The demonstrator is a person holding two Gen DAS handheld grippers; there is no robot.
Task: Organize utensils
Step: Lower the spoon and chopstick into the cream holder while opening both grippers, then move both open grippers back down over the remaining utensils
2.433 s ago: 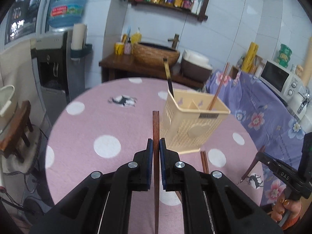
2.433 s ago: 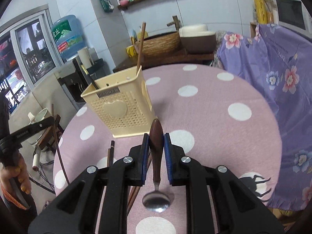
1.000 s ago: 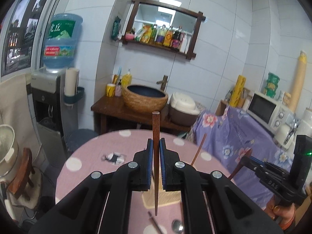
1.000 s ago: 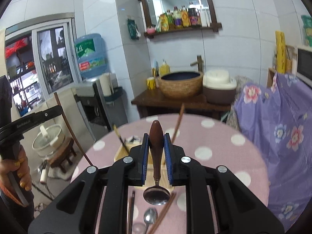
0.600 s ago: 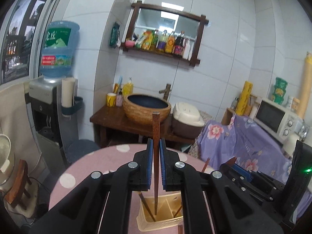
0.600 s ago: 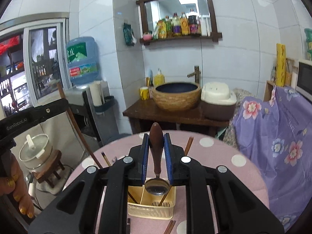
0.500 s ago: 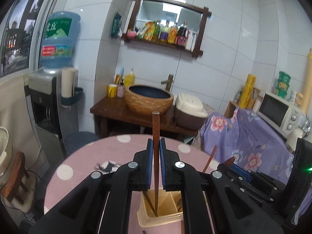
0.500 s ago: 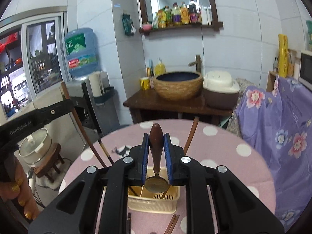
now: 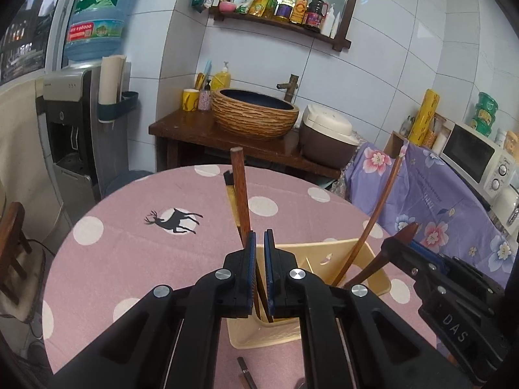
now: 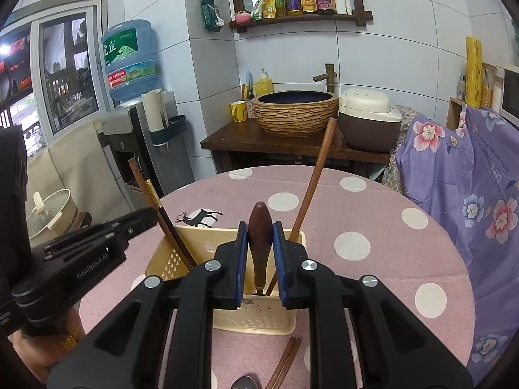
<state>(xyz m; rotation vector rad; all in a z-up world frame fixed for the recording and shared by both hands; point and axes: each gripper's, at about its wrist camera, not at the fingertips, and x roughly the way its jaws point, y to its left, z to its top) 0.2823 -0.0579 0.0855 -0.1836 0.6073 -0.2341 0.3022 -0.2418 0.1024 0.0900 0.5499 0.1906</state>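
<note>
My left gripper (image 9: 258, 238) is shut on a brown chopstick (image 9: 239, 188). The stick leans left above the pads, and its lower end reaches down into the cream utensil basket (image 9: 373, 259). My right gripper (image 10: 260, 227) is shut on the dark wooden handle of a spoon (image 10: 260, 243), held upright over the basket (image 10: 162, 261); the spoon's bowl is hidden inside. Another brown chopstick (image 10: 311, 191) leans in the basket's right side, and a gold-banded black one (image 10: 154, 194) stands at its left. In the right wrist view the left gripper (image 10: 136, 220) sits at the basket's left corner.
The basket stands on a round pink table (image 10: 373, 210) with white dots. Loose chopsticks (image 10: 285, 359) and a metal spoon (image 10: 245, 384) lie in front of it. A purple flowered cloth (image 10: 470, 178) drapes something on the right. A wooden stand with a basin (image 10: 295, 113) is behind.
Both grippers have sunk toward the basket, which now looms large below them. The chopstick's lower end and the spoon's bowl have gone down into it. The chopstick now leans left in the pads.
</note>
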